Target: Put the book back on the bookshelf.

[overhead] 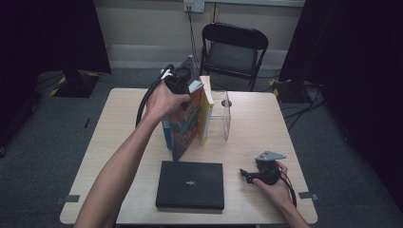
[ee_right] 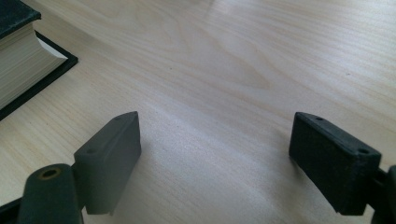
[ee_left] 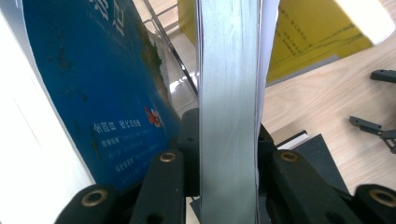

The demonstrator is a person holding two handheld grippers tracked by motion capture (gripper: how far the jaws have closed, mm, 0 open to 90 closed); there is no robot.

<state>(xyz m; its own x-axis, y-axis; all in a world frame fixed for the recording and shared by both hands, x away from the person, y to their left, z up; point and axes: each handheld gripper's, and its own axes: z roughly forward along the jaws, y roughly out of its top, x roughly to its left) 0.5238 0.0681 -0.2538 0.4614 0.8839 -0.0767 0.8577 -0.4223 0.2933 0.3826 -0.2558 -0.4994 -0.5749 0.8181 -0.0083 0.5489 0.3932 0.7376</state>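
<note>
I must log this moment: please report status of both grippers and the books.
Left gripper shut on colourful book, upright beside yellow book. Right gripper open, resting on table. Black book flat, untouched. Nothing blocking.

From above, my room is dim, dark curtains at nine and three o'clock. Light falls from overhead onto the table (overhead: 252,137). My right claw (ee_right: 215,154) looks blurred up close, casting soft shadows.

Left gripper (overhead: 178,83) raised, fingers clamped; right gripper (overhead: 247,174) apparently resting low, fingers apart
</note>
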